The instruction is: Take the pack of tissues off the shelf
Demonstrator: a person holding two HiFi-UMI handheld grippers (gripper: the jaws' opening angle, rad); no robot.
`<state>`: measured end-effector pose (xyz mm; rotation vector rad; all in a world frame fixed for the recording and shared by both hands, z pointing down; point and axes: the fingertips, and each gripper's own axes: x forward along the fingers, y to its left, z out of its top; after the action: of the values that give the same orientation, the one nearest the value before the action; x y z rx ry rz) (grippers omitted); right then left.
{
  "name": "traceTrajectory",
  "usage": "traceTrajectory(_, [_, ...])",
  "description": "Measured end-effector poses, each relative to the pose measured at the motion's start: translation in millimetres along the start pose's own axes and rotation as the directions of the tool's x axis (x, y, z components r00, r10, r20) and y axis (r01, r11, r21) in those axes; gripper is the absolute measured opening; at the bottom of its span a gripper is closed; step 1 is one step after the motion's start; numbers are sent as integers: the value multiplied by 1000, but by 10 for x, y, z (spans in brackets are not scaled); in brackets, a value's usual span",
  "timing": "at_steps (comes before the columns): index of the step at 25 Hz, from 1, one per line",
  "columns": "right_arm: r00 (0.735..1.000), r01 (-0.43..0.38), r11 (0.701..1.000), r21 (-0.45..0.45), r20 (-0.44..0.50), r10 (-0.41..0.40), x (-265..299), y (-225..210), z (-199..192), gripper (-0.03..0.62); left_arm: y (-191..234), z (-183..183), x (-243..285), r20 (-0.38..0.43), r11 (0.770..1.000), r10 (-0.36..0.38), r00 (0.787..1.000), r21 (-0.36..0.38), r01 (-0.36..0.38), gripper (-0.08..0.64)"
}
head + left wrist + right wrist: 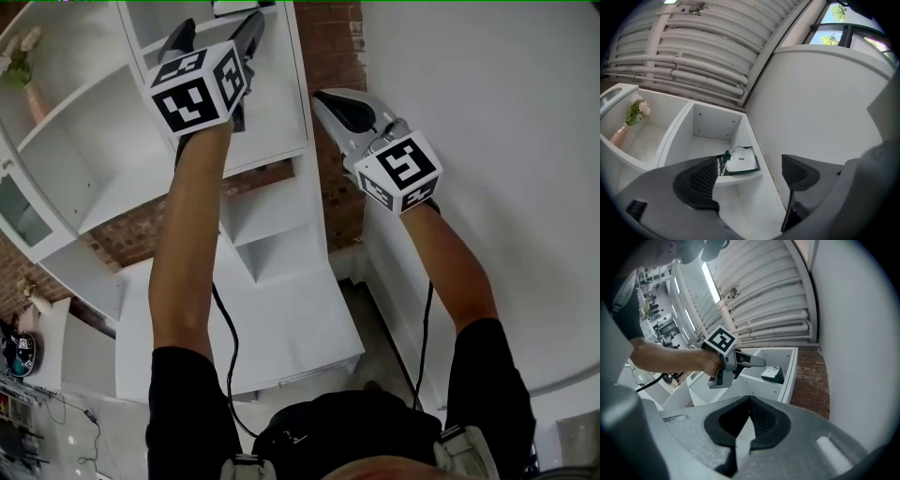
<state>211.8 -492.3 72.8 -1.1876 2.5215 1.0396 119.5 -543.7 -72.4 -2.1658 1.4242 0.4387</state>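
The pack of tissues (740, 160) is a soft, white packet with dark green edging. It lies in the upper right compartment of the shelf (708, 125), by the right side wall and close to the front edge of the board.

The shelf is smooth, white-painted board cut into square boxes, with small fixing holes showing in the back panel. In the compartment to its left stands a slim pinkish vase (619, 135) holding a sprig of pale flowers.

The left gripper (750, 176) is raised toward the tissues' compartment. Its jaws are spread wide, and the ribbed dark pads press on nothing. The pack sits beyond them, and from the right gripper view the jaw tips stop short of it.

The right gripper (743, 427) is held lower and to the side. Its grey jaws are pressed together at the tips with nothing between them. Each gripper carries a black-and-white marker cube at the wrist.

Behind the shelf runs a red brick wall (812, 376), and to the right is a plain, smooth white wall (825, 103). Overhead is a ribbed white metal ceiling (698, 33) with white pipes along it and a window (834, 29) showing trees.
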Motion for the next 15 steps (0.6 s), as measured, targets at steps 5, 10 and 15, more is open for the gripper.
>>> traceTrajectory(5, [999,-37,999,-5,22,38,49,-226,-92,2,7,84,458,-37,998,35,999,57,-33,434])
traceTrajectory(10, [997,-54,998,-18,57,55,-1,-557,-69,2,78,53,888,-121,989,114,986,113,-100,453])
traceTrajectory(15, [994,-80,996,-37,74,83,-57,-657,-103,2,212,-177,1083,-237,983,182,954,73,-170,453])
